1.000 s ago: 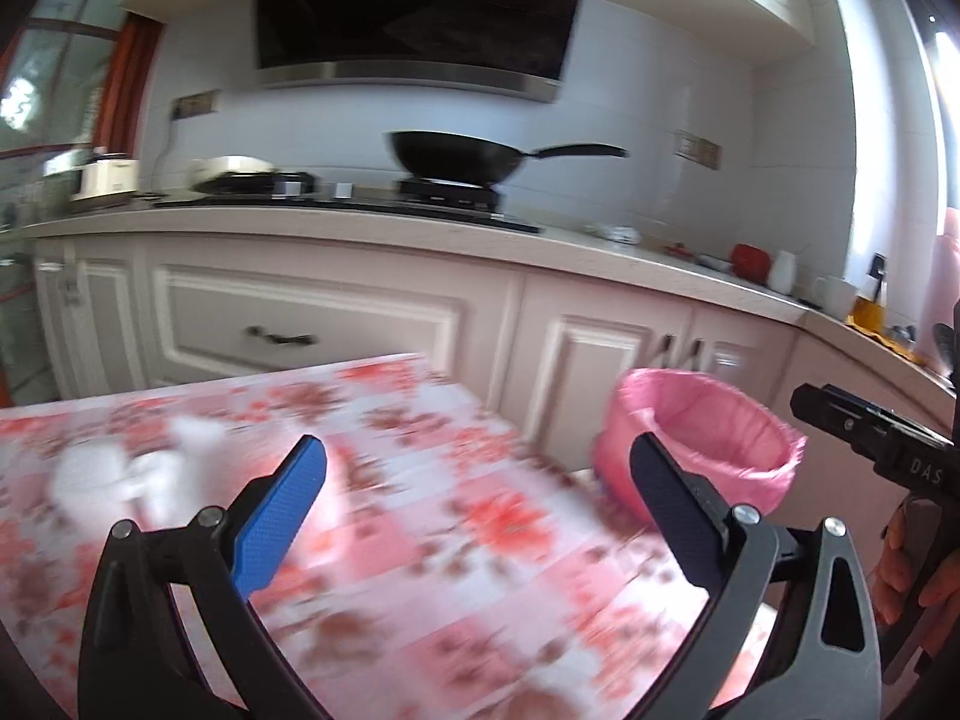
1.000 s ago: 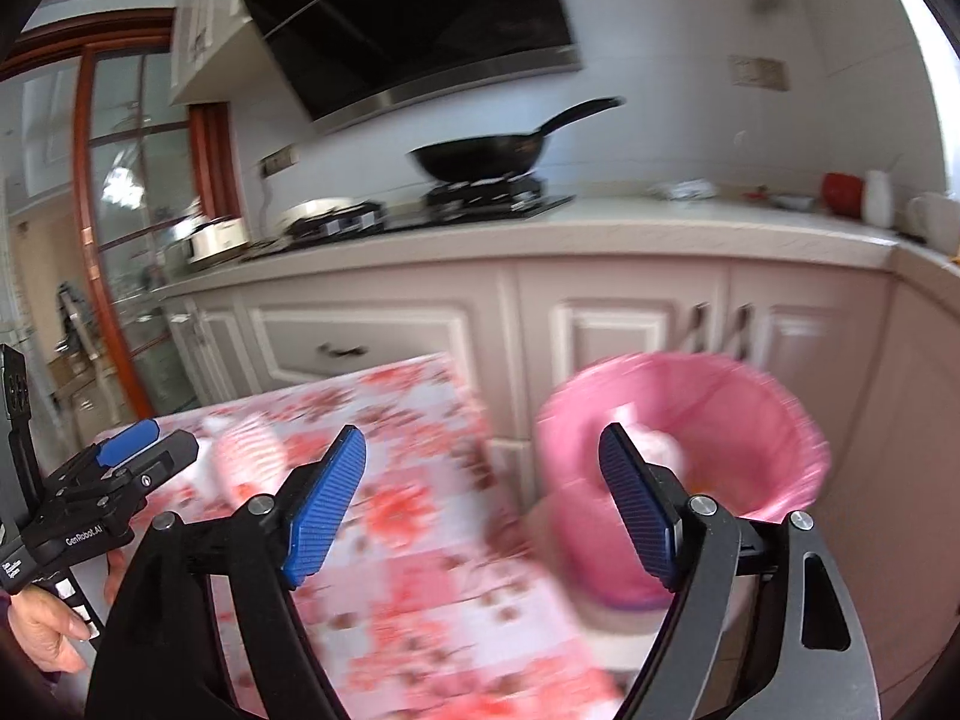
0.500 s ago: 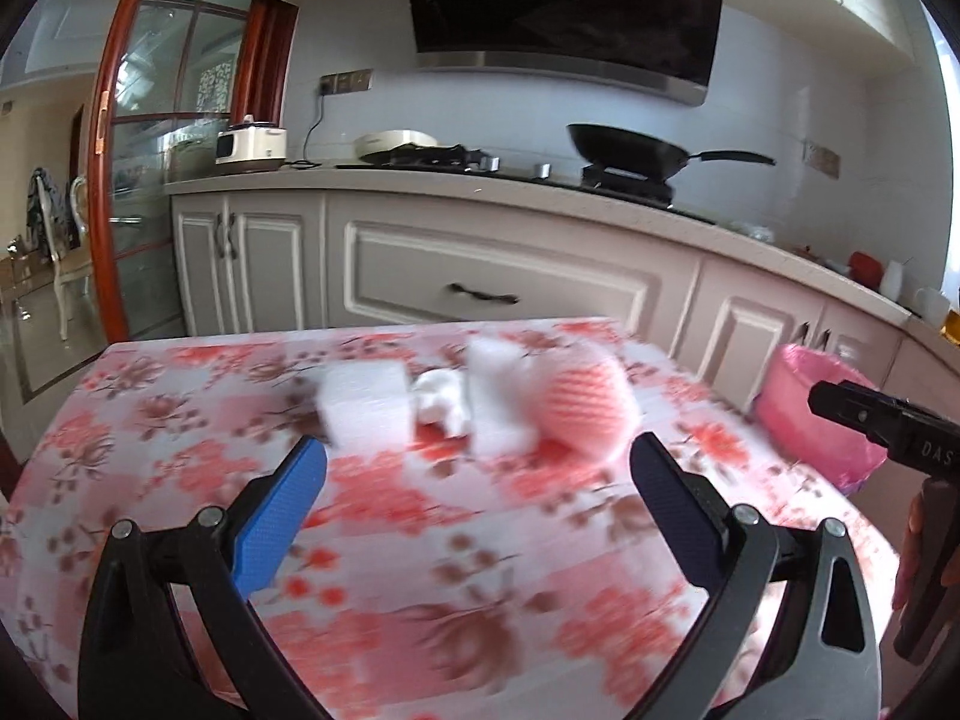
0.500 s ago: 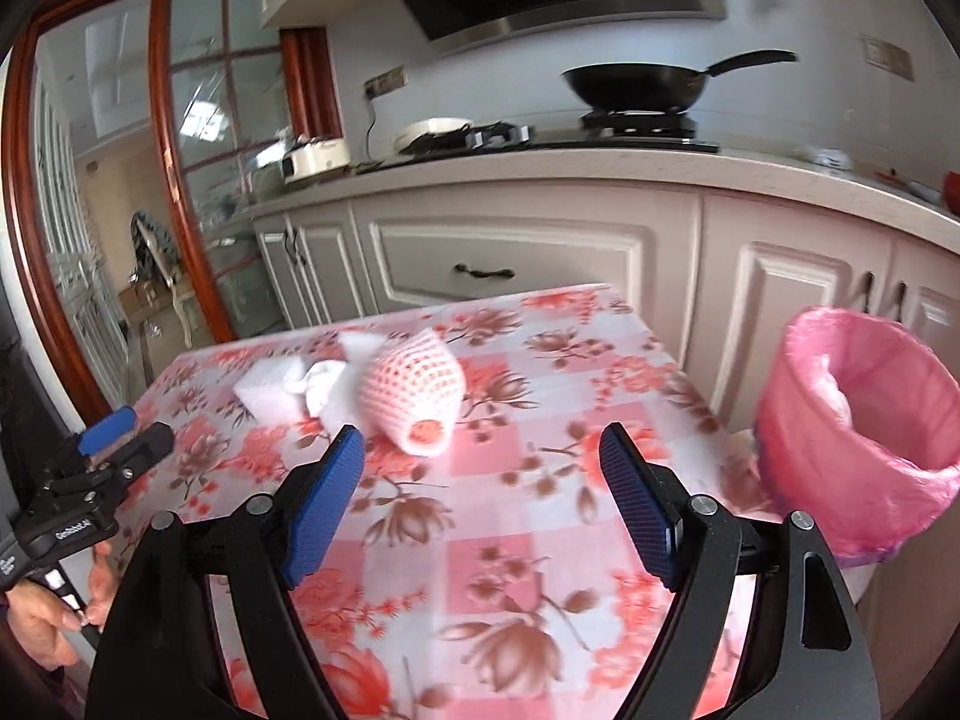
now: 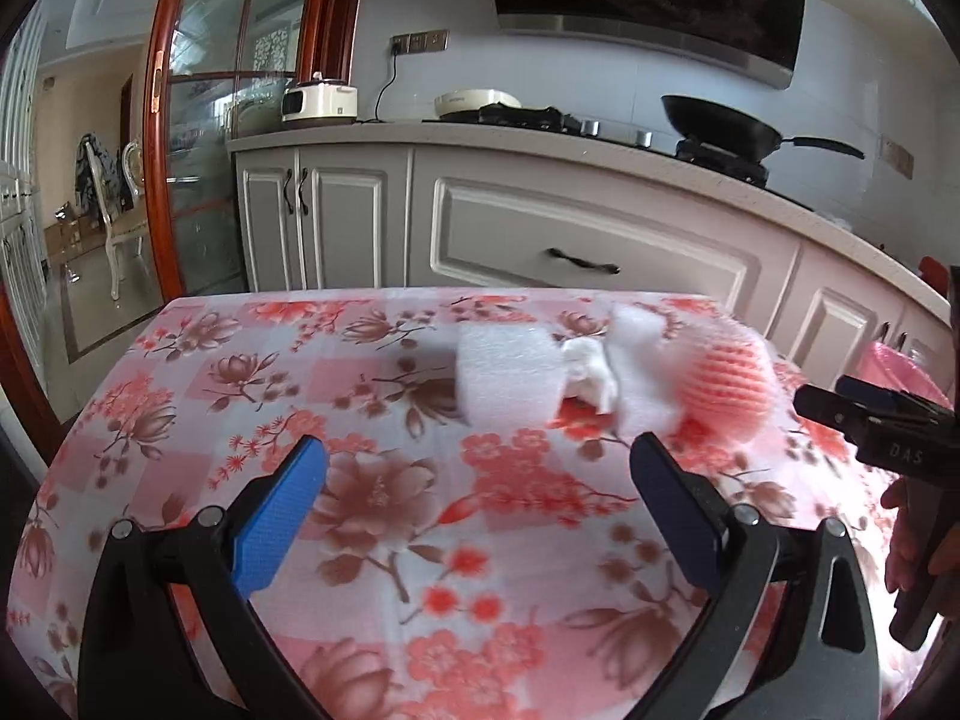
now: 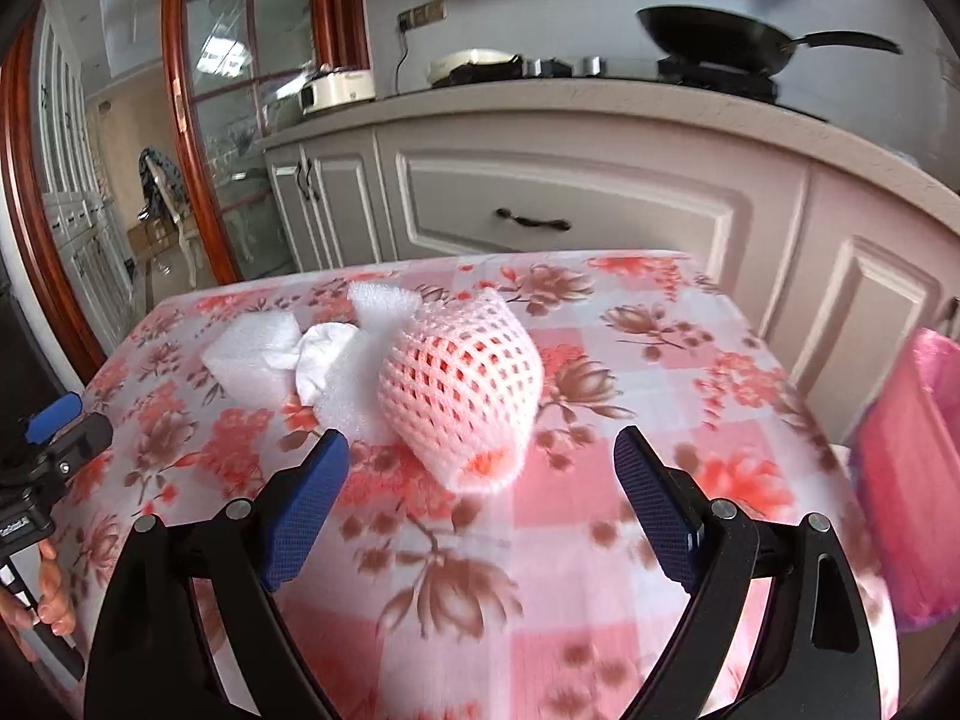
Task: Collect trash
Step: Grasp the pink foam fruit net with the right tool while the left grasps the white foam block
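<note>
**Trash on floral table: four pieces, none held**

Trash lies in a tight cluster toward the far side of the table (image 5: 180, 396), which wears a pink and red floral cloth. Listed left to right as the left wrist view shows it:

- Left gripper (image 5: 477, 483): jaws wide apart, nothing between them, above bare cloth short of the cluster.
- White foam block (image 5: 510, 378): leftmost piece, resting on the cloth.
- Crumpled white paper (image 5: 591, 372): wedged between the block and the next piece, touching both.
- Second white foam piece (image 5: 639, 372): stands against the net's left side.
- Pink foam fruit net (image 6: 459, 393): rightmost piece, lying on its side, open end toward the right wrist camera; it partly hides the foam behind it in that view.
- Right gripper (image 6: 480, 471): jaws spread wide, having just opened further, nothing gripped; the net lies just ahead of the gap, untouched.
- Pink-lined bin (image 6: 912, 480): beyond the table's right edge, below the tabletop.

Background: white cabinets (image 5: 576, 246), a cooktop with a black wok (image 5: 726, 126), a white cooker (image 5: 318, 102) and a glazed wooden door (image 5: 198, 138) at left.
</note>
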Available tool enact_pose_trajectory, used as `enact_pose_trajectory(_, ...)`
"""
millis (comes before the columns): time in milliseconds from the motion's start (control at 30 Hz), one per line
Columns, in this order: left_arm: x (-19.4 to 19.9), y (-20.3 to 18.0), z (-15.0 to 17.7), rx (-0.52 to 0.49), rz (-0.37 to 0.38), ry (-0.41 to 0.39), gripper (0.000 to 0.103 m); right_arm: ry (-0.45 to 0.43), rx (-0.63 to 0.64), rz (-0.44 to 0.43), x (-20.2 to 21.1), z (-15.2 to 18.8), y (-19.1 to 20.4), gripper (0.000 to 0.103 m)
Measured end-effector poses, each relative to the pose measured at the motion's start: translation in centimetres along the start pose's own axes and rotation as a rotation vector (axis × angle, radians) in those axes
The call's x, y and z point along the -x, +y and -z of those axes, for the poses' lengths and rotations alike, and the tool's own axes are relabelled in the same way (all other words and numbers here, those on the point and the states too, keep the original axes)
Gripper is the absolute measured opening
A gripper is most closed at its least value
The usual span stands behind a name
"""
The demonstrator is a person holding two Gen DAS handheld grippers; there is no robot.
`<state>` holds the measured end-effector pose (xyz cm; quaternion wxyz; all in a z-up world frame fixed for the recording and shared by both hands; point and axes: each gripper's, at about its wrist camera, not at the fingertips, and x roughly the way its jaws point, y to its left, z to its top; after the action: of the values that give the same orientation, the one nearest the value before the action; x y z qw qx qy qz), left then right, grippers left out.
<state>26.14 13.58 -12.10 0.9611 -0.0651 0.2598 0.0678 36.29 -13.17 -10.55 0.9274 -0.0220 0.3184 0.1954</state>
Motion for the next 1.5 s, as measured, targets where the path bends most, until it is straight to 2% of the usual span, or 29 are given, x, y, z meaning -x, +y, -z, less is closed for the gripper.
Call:
enact_pose_trajectory(200,-2.8,0.5,-0.2,0.009,-0.017,0.038,0.098,0.031,0.031,-0.030,-4.2,-2.0,0.6,0.085)
enact_pose_trajectory(333,-4.8,0.1,-0.4,0.008,0.011,0.083,0.098,0.066,0.026,-0.044,-6.8,-2.8,0.3,0.085)
enact_pose_trajectory(433,-6.1,0.0,-0.9,0.024,0.022,0.088,0.098,0.079,0.005,-0.059,-7.9,-3.0,-0.2,0.084)
enact_pose_trajectory(600,-8.4,-0.6,-2.6,0.024,0.028,0.105,0.098,0.079,-0.014,-0.093,-8.4,-3.0,-1.0,0.057)
enact_pose_trajectory(633,-9.0,-0.8,-2.9,0.023,0.028,0.112,0.098,0.073,-0.009,-0.095,-8.2,-3.0,-1.0,0.048)
enact_pose_trajectory(700,-10.2,-1.2,-3.3,0.014,0.012,0.132,0.098,0.058,0.000,-0.089,-7.7,-2.9,-1.0,0.042)
enact_pose_trajectory(1133,-15.3,-2.4,-4.0,-0.019,-0.052,0.231,0.097,0.019,-0.071,-0.104,-6.2,-3.0,-2.6,0.041)
enact_pose_trajectory(1200,-15.9,-1.9,-4.0,-0.014,-0.089,0.256,0.097,0.020,-0.076,-0.102,-6.1,-2.9,-2.9,0.041)
enact_pose_trajectory(1333,-15.8,-0.1,-4.1,0.008,-0.081,0.276,0.097,0.020,-0.104,-0.100,-5.9,-2.5,-3.6,0.041)
enact_pose_trajectory(1500,-14.7,1.4,-3.2,-0.013,-0.124,0.281,0.097,0.020,-0.126,-0.096,-5.7,-2.4,-3.9,0.041)
